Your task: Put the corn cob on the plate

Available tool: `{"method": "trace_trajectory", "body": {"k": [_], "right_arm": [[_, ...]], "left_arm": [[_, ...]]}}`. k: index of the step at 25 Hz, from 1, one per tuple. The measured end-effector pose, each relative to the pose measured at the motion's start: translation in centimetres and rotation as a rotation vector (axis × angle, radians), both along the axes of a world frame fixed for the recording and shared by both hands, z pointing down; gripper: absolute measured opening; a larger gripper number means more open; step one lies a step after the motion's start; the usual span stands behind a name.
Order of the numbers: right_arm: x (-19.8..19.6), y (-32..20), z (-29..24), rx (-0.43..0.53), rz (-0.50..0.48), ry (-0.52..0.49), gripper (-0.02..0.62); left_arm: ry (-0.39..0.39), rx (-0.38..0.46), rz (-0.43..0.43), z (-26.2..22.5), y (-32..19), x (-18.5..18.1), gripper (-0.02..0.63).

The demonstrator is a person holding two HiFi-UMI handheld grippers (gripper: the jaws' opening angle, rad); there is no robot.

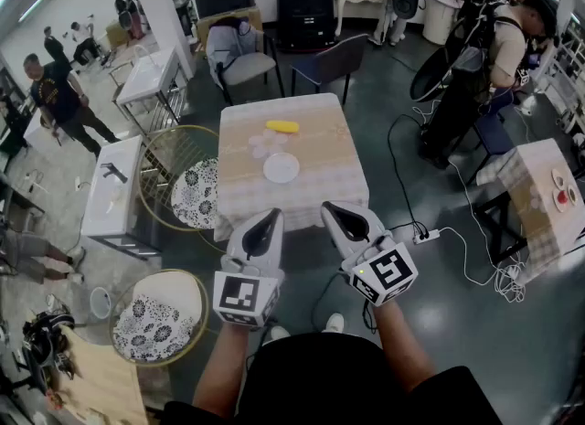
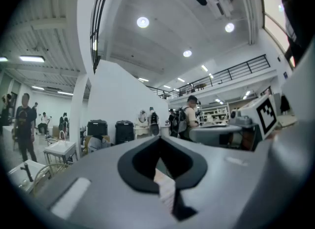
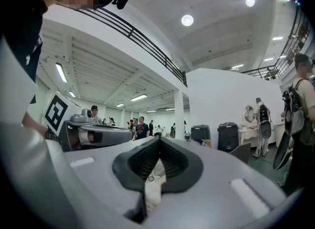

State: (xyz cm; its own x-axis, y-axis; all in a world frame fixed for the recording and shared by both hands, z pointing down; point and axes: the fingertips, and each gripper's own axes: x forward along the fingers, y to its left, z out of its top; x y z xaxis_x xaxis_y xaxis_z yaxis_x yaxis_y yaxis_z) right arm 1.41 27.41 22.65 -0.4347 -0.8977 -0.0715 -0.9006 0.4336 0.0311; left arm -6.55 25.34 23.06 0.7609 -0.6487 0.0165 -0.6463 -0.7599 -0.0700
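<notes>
Corn cob (image 1: 282,126): yellow. Lay on its side on the tabletop (image 1: 320,185), on the far side of the plate (image 1: 281,168), near it but clear of its rim.

Plate: white, round. Sat about midway along the checked cloth.

Small pale discs (image 1: 260,145): a loose cluster. Lay between the plate and the corn cob, a little left of the plate; too faint to identify.

Left claw (image 1: 269,225): held level on the near side of the plate, short of the tabletop's near edge and well apart from the plate. Jaws pressed together tip to tip, gripping nothing. Carried a marker cube (image 1: 245,297) at its rear.

Right claw (image 1: 338,216): held level beside the left claw, near and slightly right of the plate, likewise off the tabletop. Jaws fully closed, with nothing between them. Carried a second marker cube (image 1: 388,273) at its rear.

Grey chair (image 1: 239,58): stood beyond the plate, past the tabletop's far edge, to the left.

Dark chair (image 1: 327,63): stood beyond the plate, past the same edge, to the right.

Patterned cushion (image 1: 196,193): round, in a gold frame. Stood left of the plate, beside the tabletop.
</notes>
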Motion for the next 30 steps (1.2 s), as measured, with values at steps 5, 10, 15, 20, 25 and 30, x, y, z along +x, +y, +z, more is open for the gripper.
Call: {"method": "trace_trajectory", "body": {"k": [5, 10, 15, 20, 25, 30], "right_arm": [[0.9, -0.3, -0.4, 0.019, -0.005, -0.023, 0.002], [1.5, -0.4, -0.3, 0.006, -0.025, -0.037, 0.002], [2.5, -0.2, 0.1, 0.005, -0.046, -0.019, 0.002], [3.9, 0.0, 0.3, 0.008, -0.069, -0.022, 0.002], [5.0, 0.3, 0.8, 0.006, -0.102, -0.025, 0.002], [6.5, 0.8, 1.5, 0.012, -0.119, -0.018, 0.002]], "left_arm": [[-0.003, -0.007, -0.011, 0.2, -0.2, 0.6, 0.006], [-0.007, 0.0, -0.03, 0.1, -0.3, 1.0, 0.006], [-0.019, 0.0, -0.05, 0.5, 0.0, 2.0, 0.006], [-0.018, -0.004, -0.087, 0.7, 0.4, 3.1, 0.006], [-0.018, 0.0, -0.116, 0.7, 0.7, 4.2, 0.006], [-0.021, 0.001, -0.147, 1.3, 1.4, 5.2, 0.006]]}}
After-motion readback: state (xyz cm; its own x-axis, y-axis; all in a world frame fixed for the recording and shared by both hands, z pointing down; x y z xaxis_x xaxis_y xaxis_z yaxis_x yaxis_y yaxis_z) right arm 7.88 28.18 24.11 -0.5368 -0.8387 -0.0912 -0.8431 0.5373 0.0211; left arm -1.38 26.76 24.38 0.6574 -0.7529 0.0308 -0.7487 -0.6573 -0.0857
